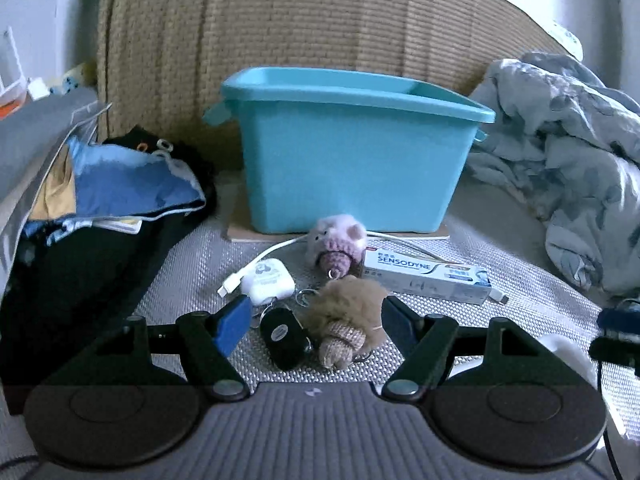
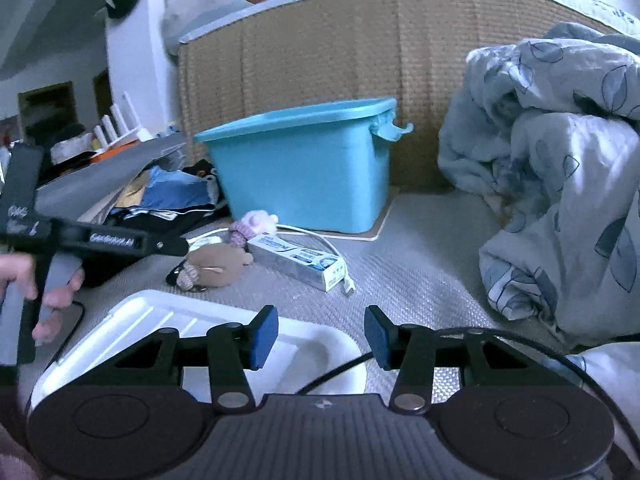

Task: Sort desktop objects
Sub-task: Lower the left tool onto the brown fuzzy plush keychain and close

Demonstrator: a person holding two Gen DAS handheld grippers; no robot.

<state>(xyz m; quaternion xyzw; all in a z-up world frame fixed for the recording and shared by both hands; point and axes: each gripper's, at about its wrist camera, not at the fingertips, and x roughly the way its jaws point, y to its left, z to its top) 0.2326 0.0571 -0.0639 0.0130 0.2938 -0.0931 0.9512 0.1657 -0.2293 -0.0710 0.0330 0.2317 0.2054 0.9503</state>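
On the grey mat, my left gripper (image 1: 314,322) stands open around a black key fob (image 1: 286,336) and a brown fluffy keychain (image 1: 348,320); its left pad is clear of the fob. Just beyond lie a white case (image 1: 266,280), a pink pig plush (image 1: 338,240) and a Sensodyne toothpaste box (image 1: 428,276). A teal bin (image 1: 352,160) stands behind them. My right gripper (image 2: 320,336) hangs open with nothing between its pads, over a white foam tray (image 2: 180,320). From there the bin (image 2: 304,172), toothpaste box (image 2: 300,260) and brown keychain (image 2: 216,266) lie ahead on the left.
A crumpled grey-blue blanket (image 1: 560,184) fills the right side. Folded clothes (image 1: 120,200) are piled on the left. A woven headboard (image 1: 320,20) closes the back. A white cable (image 1: 256,264) winds among the small items. A hand (image 2: 52,292) holds the left gripper.
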